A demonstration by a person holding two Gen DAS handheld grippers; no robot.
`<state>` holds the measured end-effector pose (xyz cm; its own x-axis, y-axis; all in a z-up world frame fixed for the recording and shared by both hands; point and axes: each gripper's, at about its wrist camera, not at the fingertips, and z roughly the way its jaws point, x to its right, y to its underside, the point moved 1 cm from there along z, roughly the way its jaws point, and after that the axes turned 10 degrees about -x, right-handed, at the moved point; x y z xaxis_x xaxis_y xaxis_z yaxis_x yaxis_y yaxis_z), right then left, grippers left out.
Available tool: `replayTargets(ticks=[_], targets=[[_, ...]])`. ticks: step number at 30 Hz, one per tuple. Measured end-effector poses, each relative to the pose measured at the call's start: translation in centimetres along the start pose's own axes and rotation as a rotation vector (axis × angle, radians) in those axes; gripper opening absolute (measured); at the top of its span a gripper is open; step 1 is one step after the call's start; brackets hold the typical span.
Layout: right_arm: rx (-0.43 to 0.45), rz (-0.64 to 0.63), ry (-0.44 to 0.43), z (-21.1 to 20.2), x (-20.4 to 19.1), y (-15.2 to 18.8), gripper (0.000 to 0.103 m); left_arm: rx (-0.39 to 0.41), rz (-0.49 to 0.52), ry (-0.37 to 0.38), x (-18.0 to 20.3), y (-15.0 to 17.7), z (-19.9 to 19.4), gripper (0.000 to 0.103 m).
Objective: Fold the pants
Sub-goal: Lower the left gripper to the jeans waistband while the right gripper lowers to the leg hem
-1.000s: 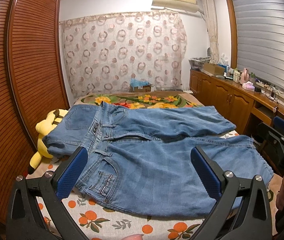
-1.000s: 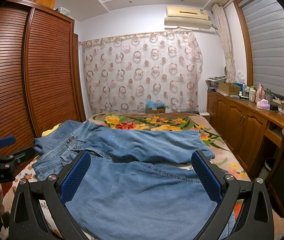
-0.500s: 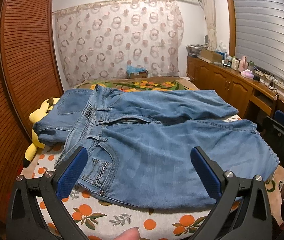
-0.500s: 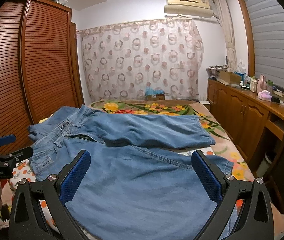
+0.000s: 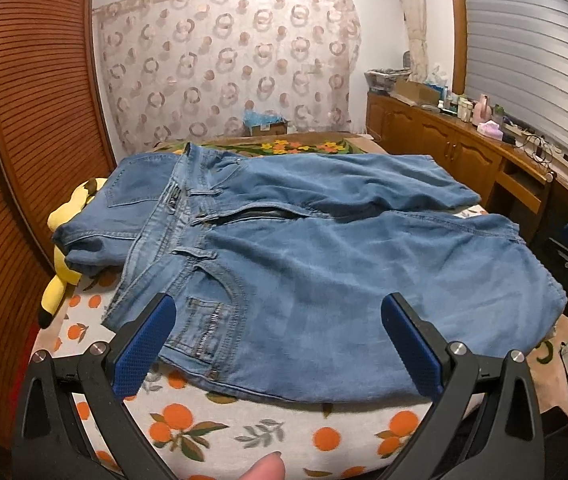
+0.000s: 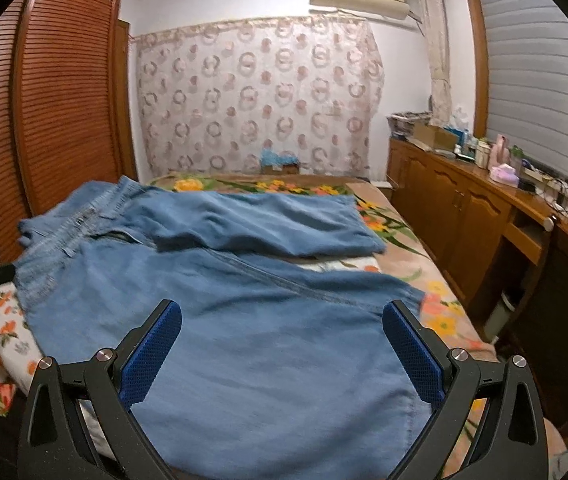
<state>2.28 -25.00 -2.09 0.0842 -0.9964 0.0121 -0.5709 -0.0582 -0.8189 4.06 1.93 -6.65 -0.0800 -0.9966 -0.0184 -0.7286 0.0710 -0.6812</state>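
Here both the left gripper (image 5: 276, 340) and right gripper (image 6: 282, 344) gape wide above the jeans' (image 5: 323, 280) near edge on the bed (image 5: 244, 432)

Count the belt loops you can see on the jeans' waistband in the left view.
3 on the jeans: one nearest at, one mid at, one far at. Others may hide in the folded back part.

Dim warm indoor light, fisheye-bent edges, right wrist view motion-blurred.

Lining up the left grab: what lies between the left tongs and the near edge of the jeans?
In the left wrist view, only orange-print bedsheet separates the open left tongs from the jeans.
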Motion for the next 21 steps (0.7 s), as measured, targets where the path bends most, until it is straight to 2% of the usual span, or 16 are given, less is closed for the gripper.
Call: replayTargets(ticks=[9, 17, 21], targets=[[-0.069, 0.035, 0.048, 0.0, -1.1, -0.7, 0.096, -0.038, -0.039, -0.025, -3.6, 0.6, 2.0, 0.101], [-0.097, 0.029, 0.049, -1.4, -2.5, -0.6, 0.095, -0.06, -0.105, -0.046, -7.8, 1.4, 3.0, 0.087], [-0.106, 0.031, 0.039, -1.6, -2.1, -0.7, 0.095, -0.071, -0.145, -0.073, -10.0, 1.9, 3.6, 0.075]])
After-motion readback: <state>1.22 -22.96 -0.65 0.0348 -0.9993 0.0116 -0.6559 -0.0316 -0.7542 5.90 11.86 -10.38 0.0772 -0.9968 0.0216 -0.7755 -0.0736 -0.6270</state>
